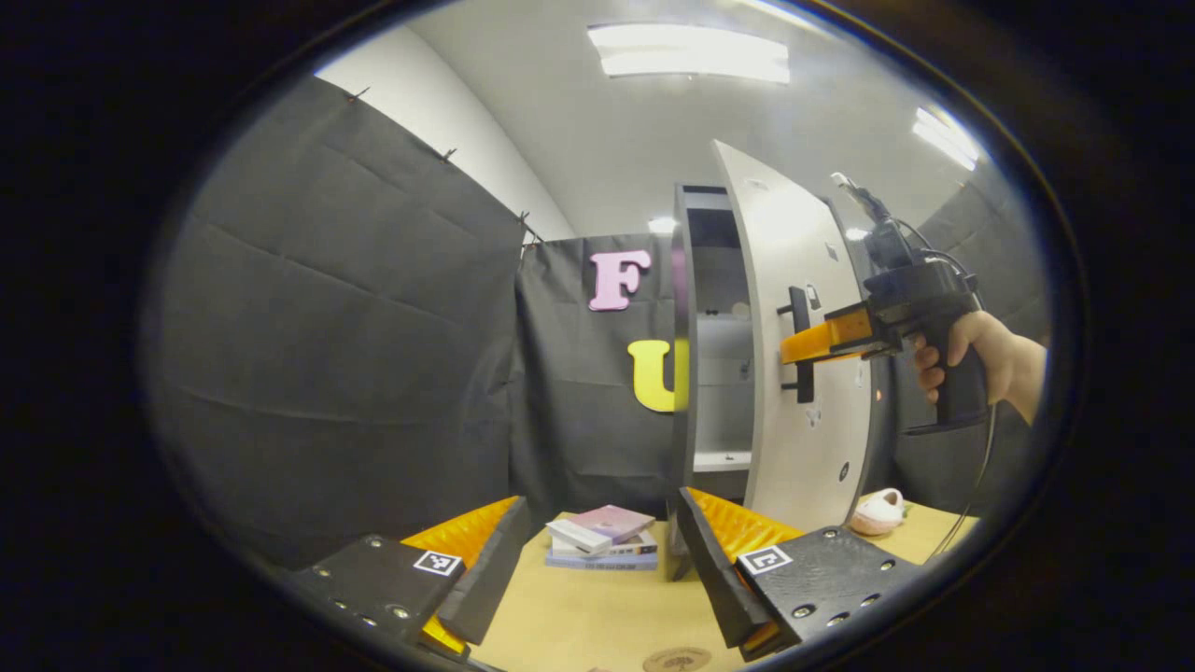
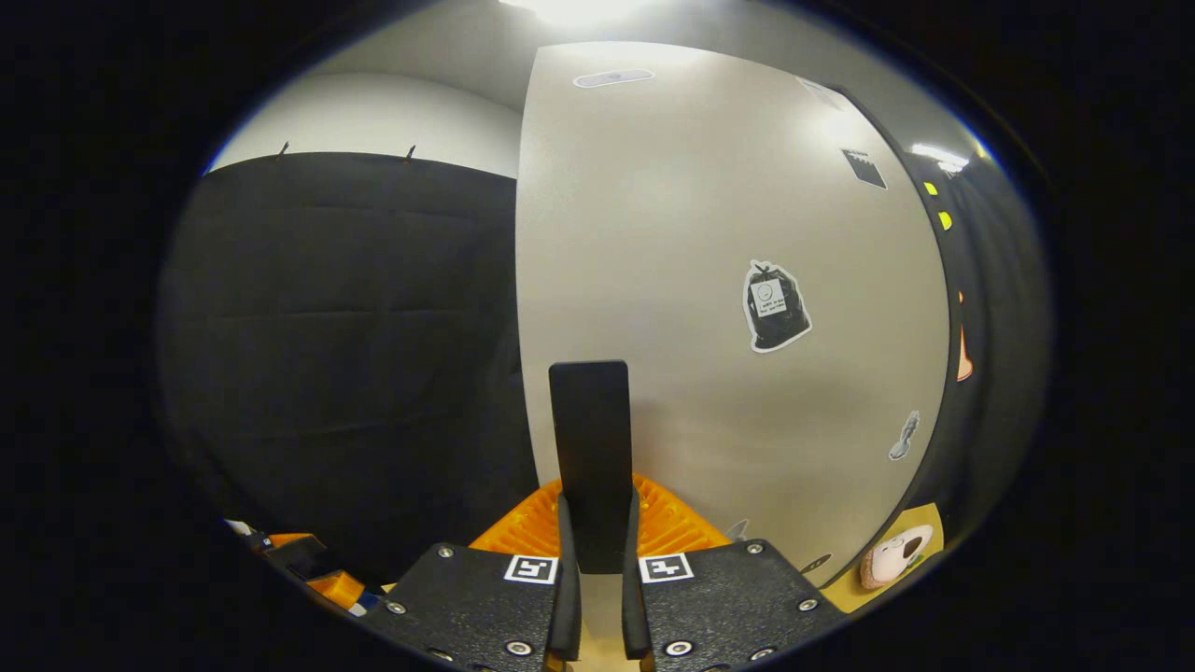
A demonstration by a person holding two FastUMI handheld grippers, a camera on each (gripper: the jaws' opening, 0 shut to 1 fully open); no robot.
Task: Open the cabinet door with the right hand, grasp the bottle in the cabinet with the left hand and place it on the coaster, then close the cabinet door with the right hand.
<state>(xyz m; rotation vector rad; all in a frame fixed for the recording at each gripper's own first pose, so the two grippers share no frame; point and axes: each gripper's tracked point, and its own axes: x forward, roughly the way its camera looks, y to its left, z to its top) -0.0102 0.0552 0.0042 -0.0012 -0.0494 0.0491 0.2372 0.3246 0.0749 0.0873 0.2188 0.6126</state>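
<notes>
My right gripper (image 2: 595,523) has its jaws pinched on the door handle (image 2: 590,448), the dark bar standing upright between the two fingers. From the left gripper view I see the same grip from the side: the right gripper (image 1: 794,347) at the handle (image 1: 801,343), a hand (image 1: 976,359) wrapped round its grip. The door (image 1: 794,373) is swung partly open, edge toward me, and the cabinet (image 1: 719,355) shows pale shelves behind it. I cannot pick out the bottle on those shelves; the interior is narrow and dim from here. My left gripper (image 1: 597,560) hangs low over the table (image 1: 579,625), jaws spread wide and holding nothing. Between its fingers lies a small stack of books (image 1: 605,539), just before the cabinet's foot. The round coaster (image 1: 676,660) sits at the near edge of the table. A pink slipper-like toy (image 1: 878,511) lies past the door's lower corner.
</notes>
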